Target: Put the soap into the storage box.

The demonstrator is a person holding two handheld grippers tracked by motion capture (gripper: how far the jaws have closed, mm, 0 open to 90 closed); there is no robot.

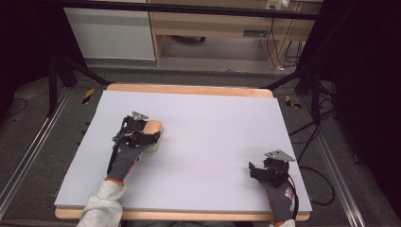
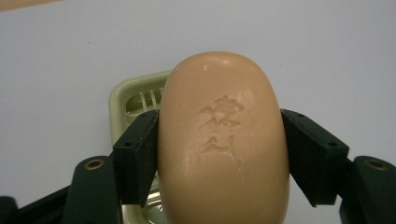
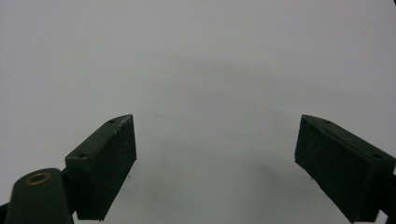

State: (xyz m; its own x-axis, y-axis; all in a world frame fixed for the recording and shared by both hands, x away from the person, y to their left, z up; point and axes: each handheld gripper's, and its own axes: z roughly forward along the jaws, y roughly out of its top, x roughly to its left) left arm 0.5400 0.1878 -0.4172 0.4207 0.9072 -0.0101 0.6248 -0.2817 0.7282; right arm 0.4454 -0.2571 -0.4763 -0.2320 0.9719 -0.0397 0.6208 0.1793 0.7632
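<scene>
**A:** Where are the hands?

**B:** In the high view the left gripper sits left of centre. Its gloved hand and pale sleeve come up from the bottom edge, leaning slightly to the right. The right gripper rests low at the lower right of the table, with its gloved hand behind it near the front edge.

**A:** And the soap?

**B:** The bar of soap is clamped between the left gripper's two black jaws, which press on its long sides. The bar is peach-coloured, oval, with a mark stamped in its face. In the left gripper view it stands in the middle of the frame, reaching from the bottom edge up towards the centre.

**A:** Anything under it?

**B:** A pale green soap dish lies behind and below the bar, left of centre, with slots in its floor. The soap covers most of it. I cannot tell whether the bar touches the dish.

**A:** The other tool?

**B:** In the right gripper view the right gripper's jaws stand wide apart, one at the lower left and one at the lower right, with bare table surface between them.

**A:** Anything around?

**B:** Wooden furniture runs across the top of the high view, and cables lie on the floor at the right.
</scene>
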